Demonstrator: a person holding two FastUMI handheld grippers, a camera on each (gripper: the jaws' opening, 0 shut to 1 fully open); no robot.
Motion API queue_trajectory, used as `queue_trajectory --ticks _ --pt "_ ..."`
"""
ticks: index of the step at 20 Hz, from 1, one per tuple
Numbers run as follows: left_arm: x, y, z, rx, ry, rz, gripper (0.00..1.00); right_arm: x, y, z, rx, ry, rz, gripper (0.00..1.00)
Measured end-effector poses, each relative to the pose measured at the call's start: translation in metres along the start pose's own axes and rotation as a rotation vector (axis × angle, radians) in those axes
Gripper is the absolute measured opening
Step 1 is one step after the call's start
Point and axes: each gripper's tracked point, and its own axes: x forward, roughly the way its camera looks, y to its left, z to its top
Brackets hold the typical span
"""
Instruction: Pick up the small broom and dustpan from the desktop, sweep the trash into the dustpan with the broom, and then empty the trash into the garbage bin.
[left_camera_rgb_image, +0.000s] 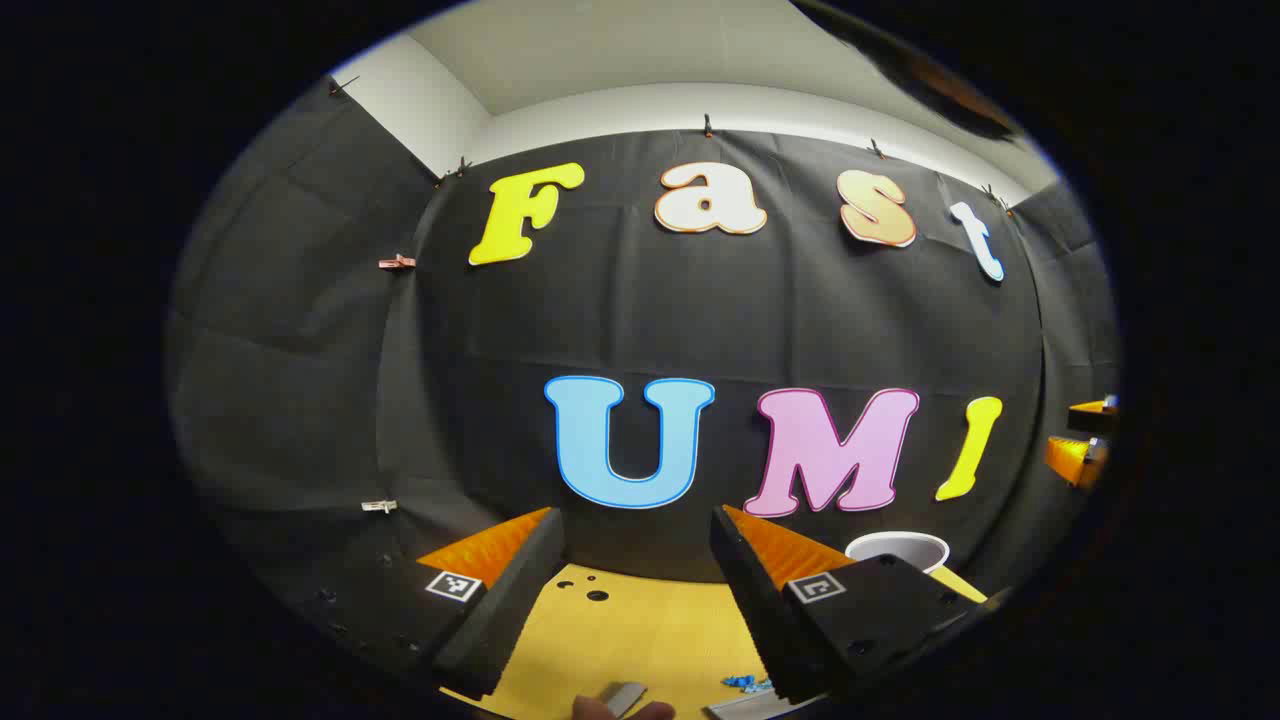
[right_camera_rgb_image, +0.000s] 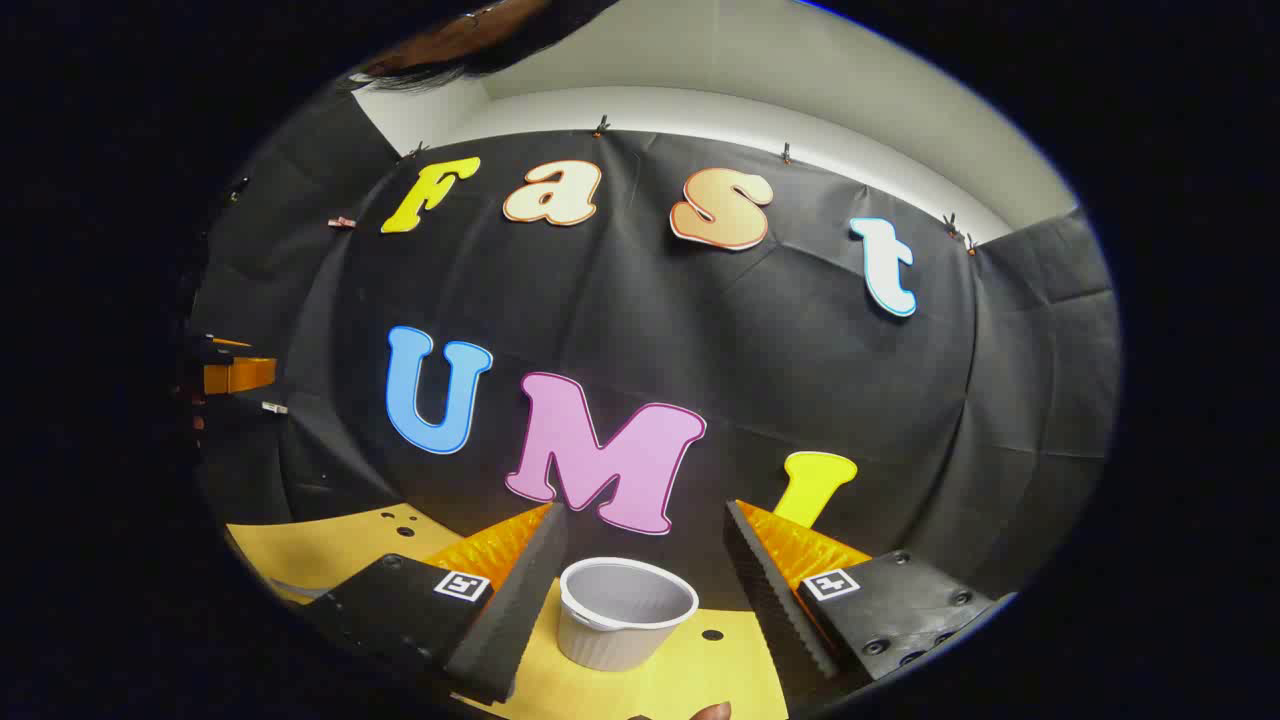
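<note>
Both grippers held level above the yellow desktop, jaws wide apart and holding nothing.

In the left gripper view, the left gripper (left_camera_rgb_image: 635, 530) faces the booth wall; blue trash bits (left_camera_rgb_image: 748, 684) lie near its right finger, a grey edge beside them too cropped to identify. In the right gripper view, the right gripper (right_camera_rgb_image: 645, 525) frames the upright white garbage bin (right_camera_rgb_image: 627, 610), mouth up, on the desktop (right_camera_rgb_image: 330, 545) close to the far edge.
</note>
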Motion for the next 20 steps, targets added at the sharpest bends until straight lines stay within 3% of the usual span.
queue_trajectory --ticks 4,10,11,12,14,20 --pt "0.01 0.0 -0.033 -0.031 0.039 -0.047 0.95 -0.009 0.024 -0.014 -0.002 0.037 -0.004 0.97" --pt "0.013 0.002 -0.059 0.0 0.048 -0.086 0.95 -0.018 0.051 -0.033 0.025 0.069 0.015 0.97" --pt "0.012 0.001 -0.063 0.008 0.048 -0.094 0.95 -0.02 0.056 -0.037 0.025 0.077 0.025 0.93" --pt "0.013 0.0 -0.066 0.018 0.05 -0.101 0.95 -0.022 0.063 -0.042 0.03 0.082 0.042 0.98" --pt "0.012 -0.001 -0.073 0.042 0.055 -0.119 0.95 -0.029 0.081 -0.057 0.061 0.107 0.094 0.97" --pt "0.007 0.001 -0.115 0.092 0.124 -0.146 0.95 -0.062 0.138 -0.16 0.103 0.388 0.222 0.98"
